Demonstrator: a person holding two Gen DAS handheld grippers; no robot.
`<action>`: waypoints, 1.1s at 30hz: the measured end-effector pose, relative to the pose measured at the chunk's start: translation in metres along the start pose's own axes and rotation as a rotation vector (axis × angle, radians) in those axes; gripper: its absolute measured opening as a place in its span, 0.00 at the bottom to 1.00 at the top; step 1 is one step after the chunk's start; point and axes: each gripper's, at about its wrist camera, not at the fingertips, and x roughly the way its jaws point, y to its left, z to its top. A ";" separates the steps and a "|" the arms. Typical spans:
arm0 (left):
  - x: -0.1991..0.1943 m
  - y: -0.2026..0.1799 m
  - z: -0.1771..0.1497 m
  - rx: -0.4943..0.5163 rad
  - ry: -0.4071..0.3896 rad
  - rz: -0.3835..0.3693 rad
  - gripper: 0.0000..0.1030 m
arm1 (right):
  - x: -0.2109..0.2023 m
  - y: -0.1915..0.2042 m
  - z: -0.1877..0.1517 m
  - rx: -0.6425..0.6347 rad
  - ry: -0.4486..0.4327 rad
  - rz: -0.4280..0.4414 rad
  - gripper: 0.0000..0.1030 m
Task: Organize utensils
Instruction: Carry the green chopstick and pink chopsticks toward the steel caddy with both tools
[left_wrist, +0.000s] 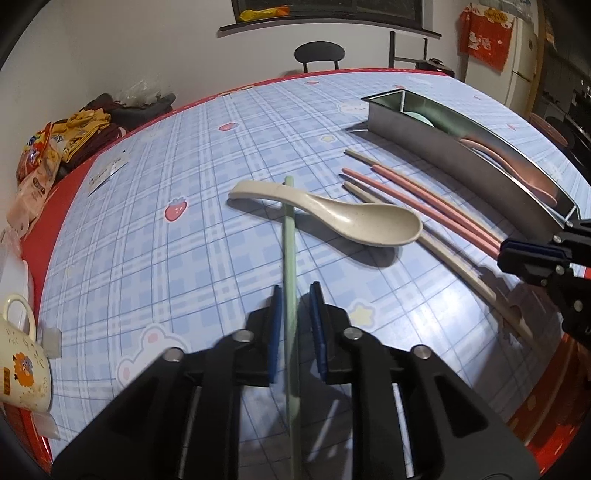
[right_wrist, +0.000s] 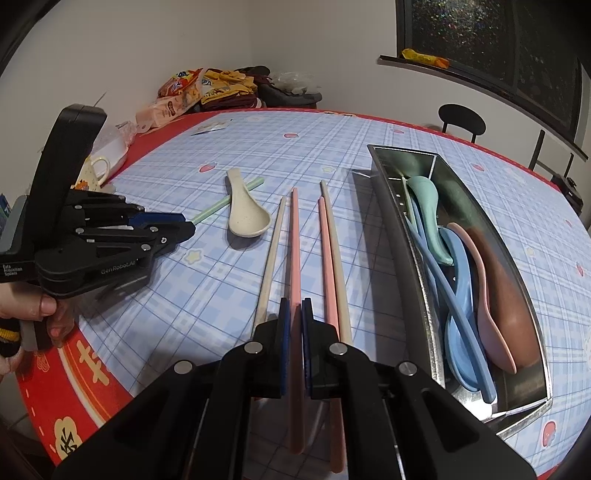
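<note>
A green chopstick (left_wrist: 289, 258) runs between my left gripper's (left_wrist: 295, 291) jaws, close to the left pad with a gap to the right pad; its far end crosses the handle of a beige spoon (left_wrist: 369, 221). The right wrist view shows the left gripper (right_wrist: 190, 227) low over the table with the green chopstick (right_wrist: 210, 212) sticking out of it. My right gripper (right_wrist: 294, 302) is shut on a pink chopstick (right_wrist: 295, 240), which lies on the cloth between a beige chopstick (right_wrist: 271, 251) and a pink and beige pair (right_wrist: 327, 258). The metal tray (right_wrist: 402, 236) holds several spoons and blue chopsticks.
A cream mug (left_wrist: 22, 369) stands at the table's left edge, beside a white container (right_wrist: 110, 147). Snack bags and folded clothes (right_wrist: 207, 88) pile at the far corner. A black chair (left_wrist: 319, 53) stands beyond the table. A hand (right_wrist: 40, 306) holds the left gripper's grip.
</note>
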 end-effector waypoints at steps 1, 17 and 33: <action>0.000 -0.001 0.000 0.002 0.000 -0.006 0.10 | -0.001 -0.001 0.000 0.005 -0.001 0.002 0.07; -0.070 0.026 -0.059 -0.118 0.020 -0.063 0.10 | -0.010 -0.010 -0.002 0.043 -0.046 0.039 0.06; -0.100 0.016 0.001 -0.543 -0.293 -0.310 0.10 | -0.069 -0.053 0.002 0.128 -0.216 0.073 0.06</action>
